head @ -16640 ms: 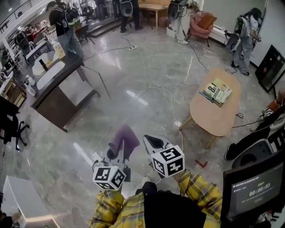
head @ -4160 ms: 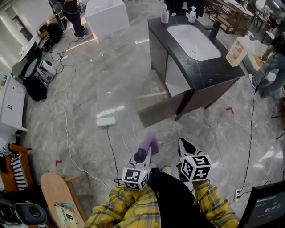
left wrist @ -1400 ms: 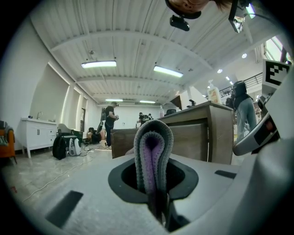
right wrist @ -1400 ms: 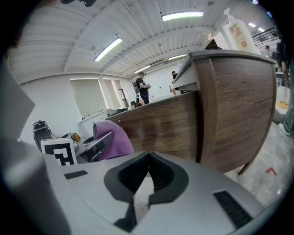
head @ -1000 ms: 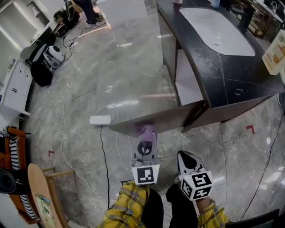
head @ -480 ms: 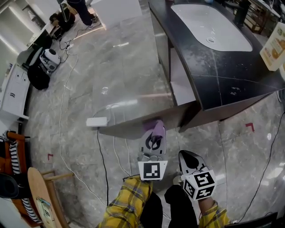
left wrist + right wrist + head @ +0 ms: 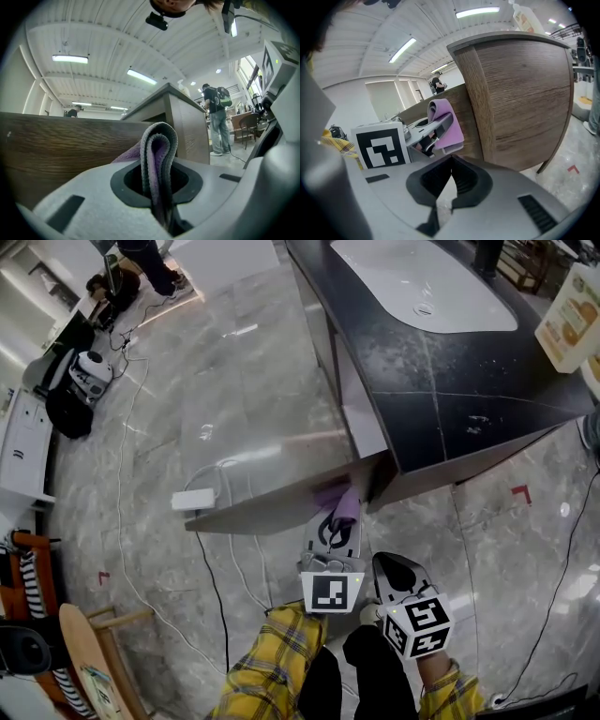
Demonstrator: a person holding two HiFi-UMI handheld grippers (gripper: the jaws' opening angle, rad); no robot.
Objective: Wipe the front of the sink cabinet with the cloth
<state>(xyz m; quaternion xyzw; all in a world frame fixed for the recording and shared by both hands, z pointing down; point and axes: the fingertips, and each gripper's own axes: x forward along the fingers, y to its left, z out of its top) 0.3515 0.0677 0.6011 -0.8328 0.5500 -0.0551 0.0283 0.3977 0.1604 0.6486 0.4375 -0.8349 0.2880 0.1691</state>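
Purple cloth (image 7: 157,154), brown wood-grain cabinet (image 7: 525,98), black countertop (image 7: 450,371), yellow plaid sleeves (image 7: 272,671)

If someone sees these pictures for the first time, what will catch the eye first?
The purple cloth stands out, pinched in the left tongs close against the wooden front of the sink cabinet. Next come the white basin in the dark countertop above, and the right tongs, shut and empty, beside.

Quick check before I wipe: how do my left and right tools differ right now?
The left tool is shut on the folded purple cloth; the right tool is shut on nothing. The left tool is up at the wooden cabinet front, with the cloth at or very near it; the right tool sits further back beside it, clear of the cabinet. Both point toward the cabinet.
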